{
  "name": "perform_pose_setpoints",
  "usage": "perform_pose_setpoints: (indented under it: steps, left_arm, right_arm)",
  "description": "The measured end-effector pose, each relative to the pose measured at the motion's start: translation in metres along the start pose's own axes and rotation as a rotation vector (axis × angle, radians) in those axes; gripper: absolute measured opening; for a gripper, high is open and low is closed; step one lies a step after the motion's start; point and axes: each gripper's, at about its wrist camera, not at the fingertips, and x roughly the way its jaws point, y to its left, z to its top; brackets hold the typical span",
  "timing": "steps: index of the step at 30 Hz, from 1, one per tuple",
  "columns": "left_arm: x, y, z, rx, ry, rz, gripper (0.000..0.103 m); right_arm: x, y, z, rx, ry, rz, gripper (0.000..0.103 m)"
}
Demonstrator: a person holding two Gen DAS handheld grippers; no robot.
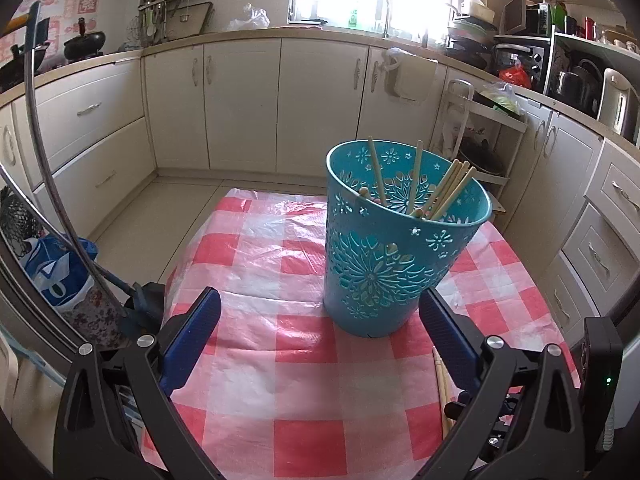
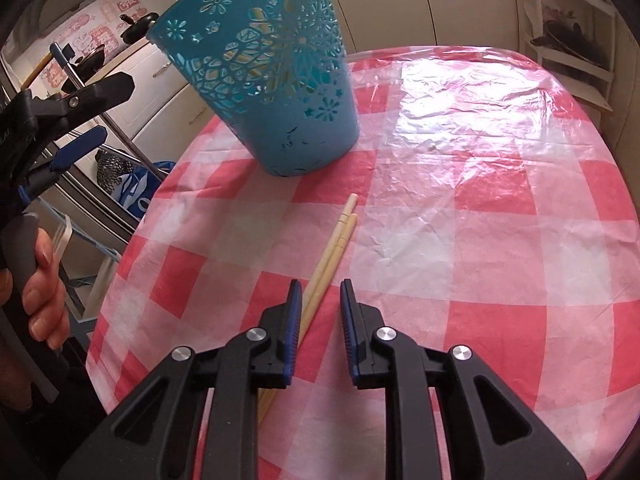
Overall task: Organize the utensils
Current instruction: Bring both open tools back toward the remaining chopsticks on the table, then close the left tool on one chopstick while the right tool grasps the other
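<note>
Flanking the basket, left gripper fingers wide; right gripper fingers narrow, empty, beside chopsticks.

I see a glossy, crinkled plastic sheet over checked cloth, a smooth perforated plastic basket, and matt pale wooden chopsticks.

The left gripper hovers wide open before a teal perforated plastic basket holding wooden chopsticks.

chopsticks: near ends hidden under right jaws | basket: rim cut off by top edge
</note>
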Motion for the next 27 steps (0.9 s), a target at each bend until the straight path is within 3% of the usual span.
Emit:
perform_pose_setpoints:
  steps: [7,8,13,18,27]
  left_arm:
    - [0.004,-0.007,-0.005,0.021,0.017,-0.007,0.095]
    - [0.004,-0.008,-0.006,0.022,0.019,-0.008,0.095]
    - [0.013,-0.021,-0.014,0.048,0.059,-0.036,0.095]
    - [0.037,-0.060,-0.035,0.117,0.166,-0.121,0.095]
    - [0.074,-0.104,-0.066,0.203,0.261,-0.114,0.095]
  right_arm:
    - [0.000,0.021,-0.003,-0.188,-0.002,-0.177,0.020]
    - [0.002,0.018,-0.004,-0.198,0.013,-0.192,0.016]
    - [-0.007,0.003,-0.006,-0.207,0.039,-0.160,0.013]
    - [-0.015,-0.001,-0.012,-0.253,0.081,-0.154,0.012]
    - [-0.032,-0.028,-0.021,-0.199,0.093,-0.135,0.012]
